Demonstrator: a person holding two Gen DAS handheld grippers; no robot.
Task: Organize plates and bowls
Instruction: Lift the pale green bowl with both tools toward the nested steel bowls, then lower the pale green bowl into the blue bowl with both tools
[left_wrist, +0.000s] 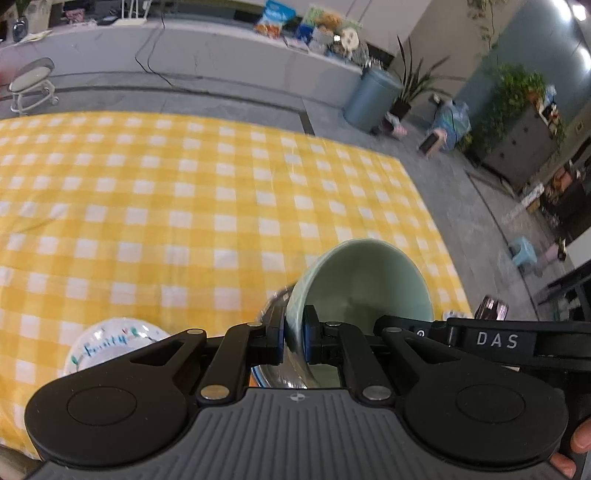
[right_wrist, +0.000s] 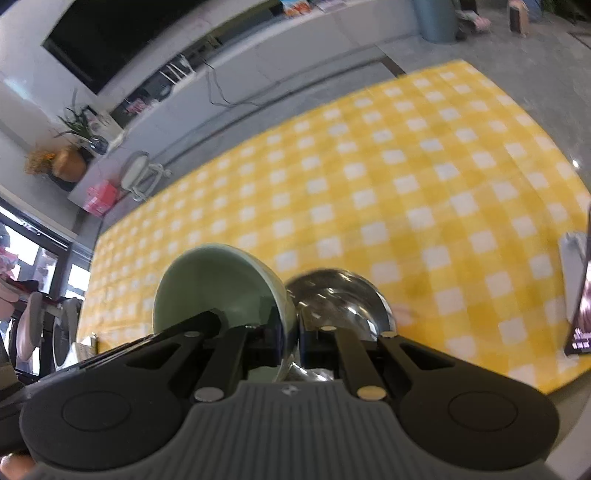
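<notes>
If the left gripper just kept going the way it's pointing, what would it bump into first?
Probably only the yellow checked tablecloth. The left gripper is shut on the green bowl, and nothing else shows ahead, though depth is hard to judge.

Two tongs, one green bowl (left_wrist: 364, 280), one steel bowl (right_wrist: 340, 302), one printed white bowl (left_wrist: 110, 341).

Both tools are looking like the same build. The left tool (left_wrist: 293, 341) is showing a grey ribbed body with a small crosshair mark, two round black discs at the sides, and black linkage arms pinned with silver rivets. The right tool (right_wrist: 291, 341) is sporting the identical grey ribs and black arms. A black bar lettered "DAS" is crossing the left view.
</notes>
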